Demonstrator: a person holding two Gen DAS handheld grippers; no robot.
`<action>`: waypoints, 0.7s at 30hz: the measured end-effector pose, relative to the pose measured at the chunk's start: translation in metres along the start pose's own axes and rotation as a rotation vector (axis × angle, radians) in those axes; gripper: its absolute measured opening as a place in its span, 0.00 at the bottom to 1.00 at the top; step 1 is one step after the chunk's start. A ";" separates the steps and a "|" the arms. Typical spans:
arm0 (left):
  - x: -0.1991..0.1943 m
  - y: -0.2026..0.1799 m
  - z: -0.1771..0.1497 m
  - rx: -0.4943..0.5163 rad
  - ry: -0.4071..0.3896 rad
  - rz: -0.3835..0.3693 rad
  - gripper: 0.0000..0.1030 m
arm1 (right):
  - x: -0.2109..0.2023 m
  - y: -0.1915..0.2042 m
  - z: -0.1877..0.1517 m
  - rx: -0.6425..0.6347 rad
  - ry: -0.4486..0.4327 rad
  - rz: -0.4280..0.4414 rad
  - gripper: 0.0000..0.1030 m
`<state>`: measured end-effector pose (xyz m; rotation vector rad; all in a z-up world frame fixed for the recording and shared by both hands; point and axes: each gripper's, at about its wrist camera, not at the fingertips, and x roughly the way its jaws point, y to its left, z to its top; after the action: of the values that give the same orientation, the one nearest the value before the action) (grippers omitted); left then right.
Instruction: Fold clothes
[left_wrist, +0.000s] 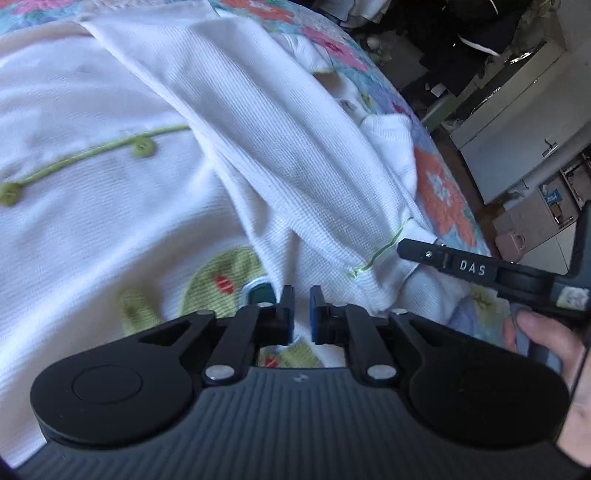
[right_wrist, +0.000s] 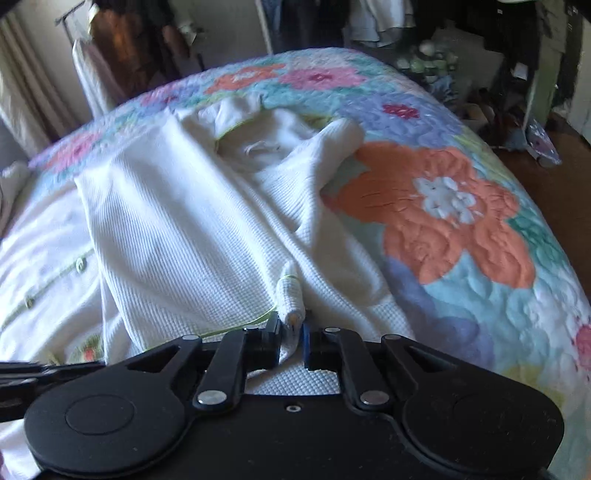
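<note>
On the floral quilted bed (right_wrist: 443, 221), our right gripper (right_wrist: 293, 332) pinches the white waffle-knit garment's (right_wrist: 184, 229) cuff at six o'clock; left gripper (left_wrist: 302, 299) fingers stand slightly apart, empty.

Counted: one white garment (left_wrist: 258, 122) with two green buttons, at 9 o'clock (left_wrist: 9, 192) and nearer centre (left_wrist: 144, 148), one floral quilt (right_wrist: 443, 206) at 3 o'clock, two grippers (left_wrist: 302, 295) (right_wrist: 291, 325).
</note>
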<state>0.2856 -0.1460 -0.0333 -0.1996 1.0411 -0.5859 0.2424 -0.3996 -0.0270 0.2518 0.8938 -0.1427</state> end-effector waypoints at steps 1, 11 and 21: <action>-0.014 0.003 -0.004 0.019 -0.014 0.038 0.31 | -0.003 0.001 0.000 0.002 -0.011 -0.010 0.14; -0.142 0.087 -0.034 -0.055 -0.064 0.288 0.40 | -0.053 0.067 -0.011 -0.130 -0.247 -0.050 0.52; -0.166 0.150 -0.076 -0.267 0.046 0.275 0.55 | -0.098 0.180 -0.094 -0.395 -0.124 0.476 0.54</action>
<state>0.2132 0.0777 -0.0096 -0.2727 1.1668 -0.2023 0.1522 -0.1985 0.0214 0.0795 0.7007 0.4527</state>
